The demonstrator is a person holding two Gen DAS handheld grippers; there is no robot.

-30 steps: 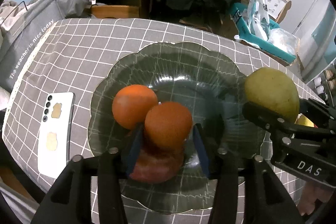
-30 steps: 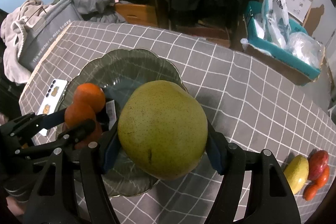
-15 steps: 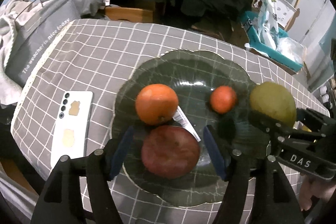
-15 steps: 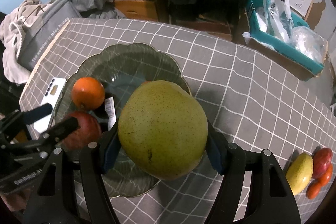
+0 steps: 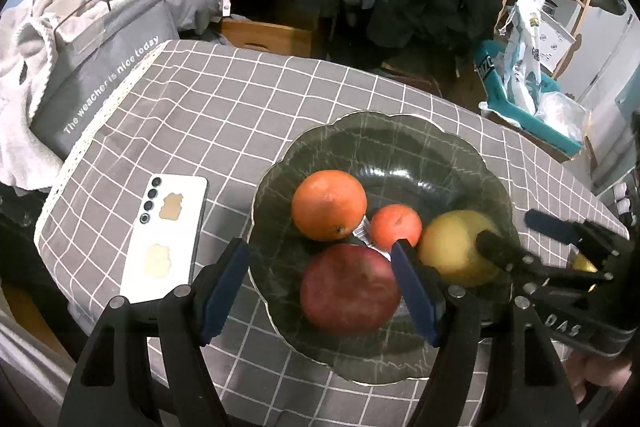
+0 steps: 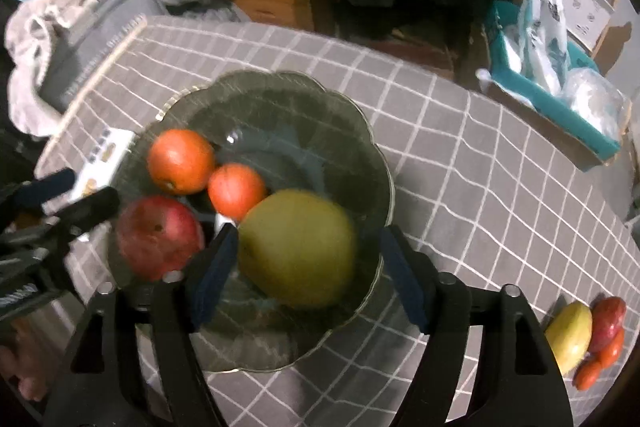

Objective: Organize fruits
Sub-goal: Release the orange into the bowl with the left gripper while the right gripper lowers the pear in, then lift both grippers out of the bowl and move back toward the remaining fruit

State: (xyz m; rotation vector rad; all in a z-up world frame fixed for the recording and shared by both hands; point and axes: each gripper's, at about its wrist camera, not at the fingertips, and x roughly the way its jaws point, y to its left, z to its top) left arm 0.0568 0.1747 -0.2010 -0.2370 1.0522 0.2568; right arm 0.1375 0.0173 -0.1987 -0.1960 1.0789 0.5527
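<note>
Right claw (image 6: 306,277) is opening its jaws around the green pear (image 6: 298,247), which sits in the dark glass bowl (image 6: 280,95) beside the small tangerine (image 6: 237,190); the pads now stand clear of the pear on both sides, so it looks released, not gripped. Left claw (image 5: 320,289) hangs open and empty over the near side of the bowl, with the red apple (image 5: 350,289) below and between its jaws and the large orange (image 5: 329,205) just behind. To finish this step well, I would let the right jaws spread fully before lifting straight up and back, so that neither pad drags the pear against the tangerine or tips it toward the rim. More fruit (image 6: 586,335) lies in a small cluster at the near right of the checked counter (image 6: 480,167), probably next. A white phone (image 5: 164,235) lies just left of the bowl, so the left hand should withdraw without sweeping low over it.
</note>
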